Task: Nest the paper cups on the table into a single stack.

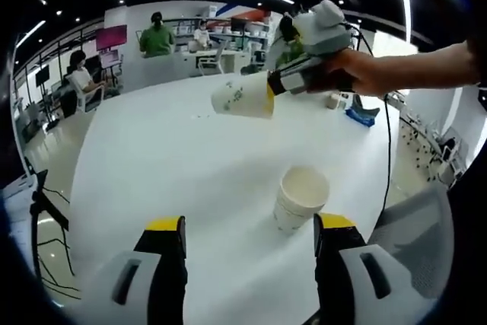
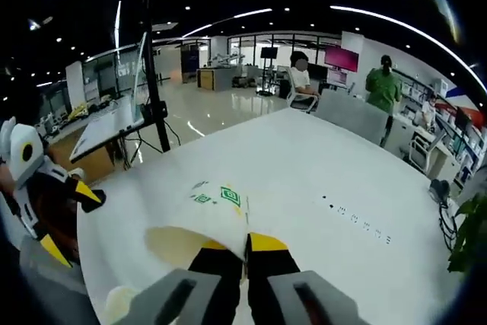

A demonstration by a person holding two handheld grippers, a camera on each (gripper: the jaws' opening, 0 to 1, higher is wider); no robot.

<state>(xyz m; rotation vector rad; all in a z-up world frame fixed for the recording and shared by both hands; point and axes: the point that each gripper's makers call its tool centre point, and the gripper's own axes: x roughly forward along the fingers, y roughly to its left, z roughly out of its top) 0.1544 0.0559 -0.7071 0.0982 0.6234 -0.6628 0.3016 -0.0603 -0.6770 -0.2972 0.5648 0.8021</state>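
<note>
Right hand-held gripper [image 2: 234, 253] around cup [image 2: 202, 222]

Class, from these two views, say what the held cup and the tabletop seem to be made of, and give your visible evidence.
Held cup: probably paper, matte white with a small green print, thin wall pinched in the right hand-held gripper. Tabletop: smooth white with a soft sheen, perhaps laminate; the pictures leave that open.

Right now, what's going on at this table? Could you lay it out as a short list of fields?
Surface: white table
Standing stack: nested paper cups, upright, mouth up
Held cup: paper cup with green print, lying sideways in the air above the table
Right hand-held gripper: shut on the paper cup's rim
Left hand-held gripper: open, holding nothing, near the stack
Background: people at desks
</note>
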